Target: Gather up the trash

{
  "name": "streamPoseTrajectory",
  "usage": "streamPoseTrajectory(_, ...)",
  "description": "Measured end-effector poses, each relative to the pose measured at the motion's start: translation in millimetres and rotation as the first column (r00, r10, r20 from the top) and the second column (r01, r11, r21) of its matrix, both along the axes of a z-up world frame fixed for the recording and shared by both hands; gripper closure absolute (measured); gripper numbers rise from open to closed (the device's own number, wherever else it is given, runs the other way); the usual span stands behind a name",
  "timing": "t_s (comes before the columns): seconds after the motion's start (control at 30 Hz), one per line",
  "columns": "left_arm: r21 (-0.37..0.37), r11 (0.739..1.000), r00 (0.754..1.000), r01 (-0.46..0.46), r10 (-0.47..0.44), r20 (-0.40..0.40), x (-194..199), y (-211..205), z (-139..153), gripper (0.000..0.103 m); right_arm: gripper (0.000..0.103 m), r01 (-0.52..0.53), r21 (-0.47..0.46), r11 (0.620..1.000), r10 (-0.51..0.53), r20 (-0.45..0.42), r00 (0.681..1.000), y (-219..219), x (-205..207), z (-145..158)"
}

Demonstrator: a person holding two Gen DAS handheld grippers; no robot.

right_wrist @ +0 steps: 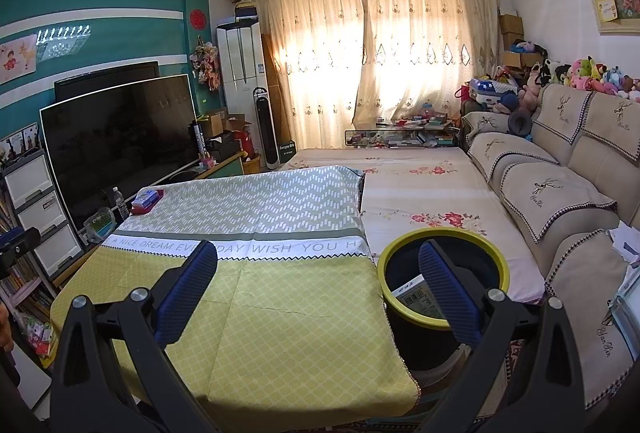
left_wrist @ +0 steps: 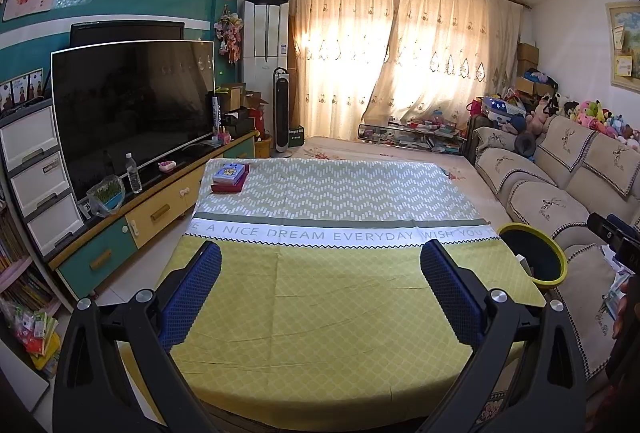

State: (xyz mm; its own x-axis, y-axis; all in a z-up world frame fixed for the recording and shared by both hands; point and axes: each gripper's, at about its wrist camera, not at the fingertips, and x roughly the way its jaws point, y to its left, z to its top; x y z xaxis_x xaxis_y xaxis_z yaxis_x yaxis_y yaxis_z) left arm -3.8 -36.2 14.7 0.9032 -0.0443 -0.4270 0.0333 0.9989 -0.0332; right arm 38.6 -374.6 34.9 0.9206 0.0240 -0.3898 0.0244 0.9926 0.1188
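Living-room clutter surrounds my work surface, a table under a yellow-green tablecloth (left_wrist: 320, 297). Starting at the tongs: my left gripper (left_wrist: 320, 293) is spread wide and holds nothing, hovering over the near, bare part of the cloth. My right gripper (right_wrist: 320, 293) is likewise spread and empty, its right finger (right_wrist: 448, 297) showing in front of the trash bin (right_wrist: 404, 257), a black bin with a yellow rim standing just beside the table's right edge, between table and sofa (right_wrist: 560, 201).

Inside the bin I can see a white carton with a barcode (right_wrist: 414, 295), so I judge at least one piece has gone in. On the cloth itself I see no loose trash. Only a small stack of boxes (left_wrist: 229, 177) sits at the far left corner, well apart from both grippers; whether that counts as trash I cannot tell. Beyond it, a water bottle (left_wrist: 133, 173) and a plastic bag (left_wrist: 105, 195) rest on the TV cabinet (left_wrist: 160, 209); these are possible remaining targets, though that is a guess.
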Motion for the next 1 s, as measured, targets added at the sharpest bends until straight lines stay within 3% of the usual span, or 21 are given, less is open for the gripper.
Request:
streamPoseTrajectory(0.6, -0.006, 1.0, 0.999, -0.016, 0.015, -0.032, 9, 4, -6, 0.005, 0.007, -0.011, 0.004, 1.0, 0.011, -0.006, 1.0, 4, 2, -6)
streamPoseTrajectory(0.83, -0.054, 0.998, 1.0, 0.018, -0.019, -0.025, 18, 8, -10, 0.005, 0.007, -0.028, 0.011, 1.0, 0.028, -0.022, 0.999, 5, 7, -9)
streamPoseTrajectory(1.0, -0.027, 1.0, 0.999, -0.006, 0.005, -0.047, 35, 14, -12, 0.005, 0.007, -0.042, 0.009, 0.999, 0.043, -0.034, 0.998, 6, 20, -10)
